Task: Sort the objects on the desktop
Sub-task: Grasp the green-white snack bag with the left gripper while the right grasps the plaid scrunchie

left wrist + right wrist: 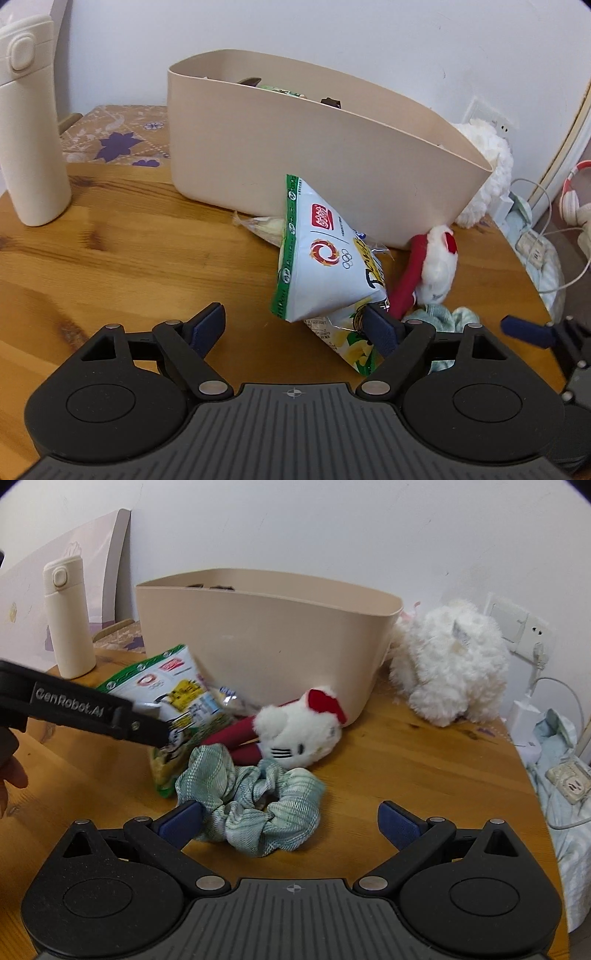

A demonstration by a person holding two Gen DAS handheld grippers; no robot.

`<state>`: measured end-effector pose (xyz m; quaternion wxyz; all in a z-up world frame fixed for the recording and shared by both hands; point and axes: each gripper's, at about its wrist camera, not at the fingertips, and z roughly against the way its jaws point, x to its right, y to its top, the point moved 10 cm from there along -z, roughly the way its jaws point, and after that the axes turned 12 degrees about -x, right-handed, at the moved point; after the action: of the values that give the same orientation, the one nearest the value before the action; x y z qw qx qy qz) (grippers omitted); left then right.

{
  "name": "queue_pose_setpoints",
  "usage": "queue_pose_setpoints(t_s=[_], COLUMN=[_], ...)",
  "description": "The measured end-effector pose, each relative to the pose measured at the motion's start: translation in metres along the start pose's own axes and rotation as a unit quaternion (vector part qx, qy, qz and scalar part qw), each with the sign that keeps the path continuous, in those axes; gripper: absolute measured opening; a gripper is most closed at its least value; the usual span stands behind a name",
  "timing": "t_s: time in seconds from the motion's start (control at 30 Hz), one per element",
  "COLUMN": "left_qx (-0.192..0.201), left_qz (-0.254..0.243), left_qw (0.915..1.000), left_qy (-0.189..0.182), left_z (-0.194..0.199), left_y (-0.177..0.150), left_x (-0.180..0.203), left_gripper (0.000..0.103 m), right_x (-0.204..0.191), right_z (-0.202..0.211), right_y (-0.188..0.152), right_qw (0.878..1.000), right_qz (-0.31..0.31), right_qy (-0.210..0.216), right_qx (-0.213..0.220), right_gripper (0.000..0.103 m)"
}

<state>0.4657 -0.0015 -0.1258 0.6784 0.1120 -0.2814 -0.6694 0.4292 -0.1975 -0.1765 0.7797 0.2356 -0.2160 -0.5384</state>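
Note:
A beige bin (314, 147) stands at the back of the wooden table; it also shows in the right wrist view (266, 642). A white and green snack bag (321, 254) leans up in front of it, over a second yellow-green snack pack (351, 343). My left gripper (295, 325) is open; its right finger touches the bag's lower corner. In the right wrist view the left gripper's finger (144, 731) reaches the snack bag (173, 690). My right gripper (291, 819) is open, just in front of a pale green scrunchie (255, 801). A white cat plush (295, 731) lies behind the scrunchie.
A cream flask (26, 122) stands at the left. A fluffy white plush (447, 661) sits right of the bin. A small clear wrapper (262, 225) lies at the bin's foot. The table's right edge drops to cables, a power strip (569, 779) and headphones (572, 195).

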Motion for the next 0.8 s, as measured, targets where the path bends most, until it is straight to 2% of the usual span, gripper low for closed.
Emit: queue_pose_setpoints(t_s=[0.27, 0.47, 0.6, 0.63, 0.67, 0.7, 0.73, 0.8], left_qx=[0.0, 0.004, 0.01, 0.011, 0.012, 0.01, 0.005, -0.001], left_qz=[-0.006, -0.01, -0.024, -0.024, -0.023, -0.023, -0.022, -0.019], left_qw=[0.9992, 0.9977, 0.9975, 0.9973, 0.9971, 0.9961, 0.9949, 0.9945], left_qy=[-0.038, -0.066, -0.066, -0.068, -0.072, -0.085, -0.099, -0.103], left_z=[-0.02, -0.032, -0.034, -0.034, -0.033, -0.032, -0.031, -0.029], left_y=[0.01, 0.016, 0.017, 0.016, 0.016, 0.015, 0.014, 0.014], left_x=[0.02, 0.037, 0.04, 0.04, 0.04, 0.041, 0.042, 0.043], left_gripper=[0.091, 0.092, 0.091, 0.09, 0.084, 0.072, 0.067, 0.062], right_x=[0.0, 0.002, 0.005, 0.005, 0.006, 0.007, 0.008, 0.009], right_z=[-0.018, -0.026, -0.023, -0.022, -0.021, -0.02, -0.019, -0.018], right_y=[0.008, 0.006, 0.005, 0.005, 0.005, 0.005, 0.005, 0.005], right_qw=[1.0, 0.999, 0.999, 0.999, 0.999, 0.999, 0.999, 0.998], right_qz=[-0.015, -0.032, -0.03, -0.029, -0.03, -0.03, -0.032, -0.034], right_qy=[0.005, 0.035, 0.038, 0.038, 0.039, 0.041, 0.043, 0.043], right_qx=[0.004, 0.0, 0.003, 0.003, 0.003, 0.003, 0.003, 0.002], right_gripper=[0.103, 0.096, 0.085, 0.083, 0.078, 0.069, 0.065, 0.054])
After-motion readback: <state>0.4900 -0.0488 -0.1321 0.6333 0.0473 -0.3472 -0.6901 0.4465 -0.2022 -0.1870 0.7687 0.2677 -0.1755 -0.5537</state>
